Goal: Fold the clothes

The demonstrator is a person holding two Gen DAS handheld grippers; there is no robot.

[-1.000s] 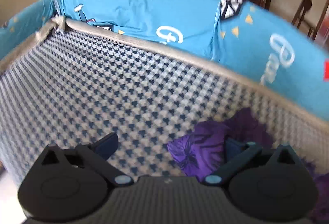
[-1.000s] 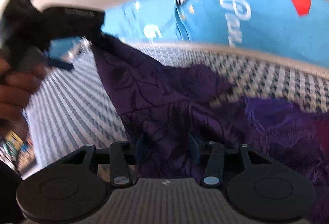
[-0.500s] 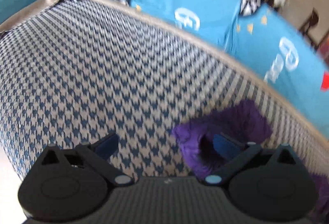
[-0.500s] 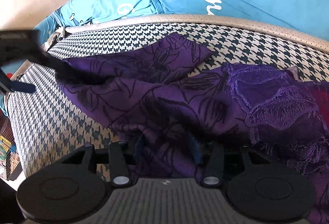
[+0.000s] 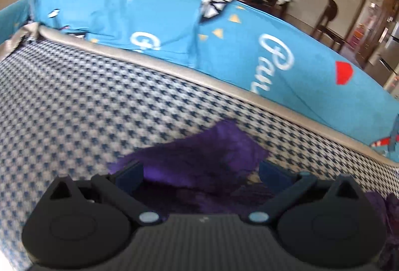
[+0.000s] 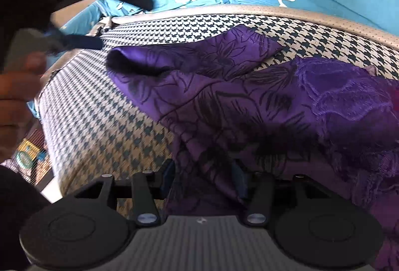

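Your right tongs [image 6: 203, 176] are closed down on a fold of the purple floral garment [image 6: 274, 106], which lies spread over the houndstooth mattress [image 6: 99, 126]. Your left tongs [image 5: 199, 173] are spread wide, gripping nothing, poised just over the garment's far corner [image 5: 214, 146]. Blue printed pillows [image 5: 286, 56] line the mattress's far edge.

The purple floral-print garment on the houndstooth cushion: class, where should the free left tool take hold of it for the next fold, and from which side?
Grip the rolled, raised left corner of the purple floral-print garment, coming in from the left over the houndstooth cushion. That edge lifts off the surface, so a finger can probably slip under. The right tool already pinches the near edge.
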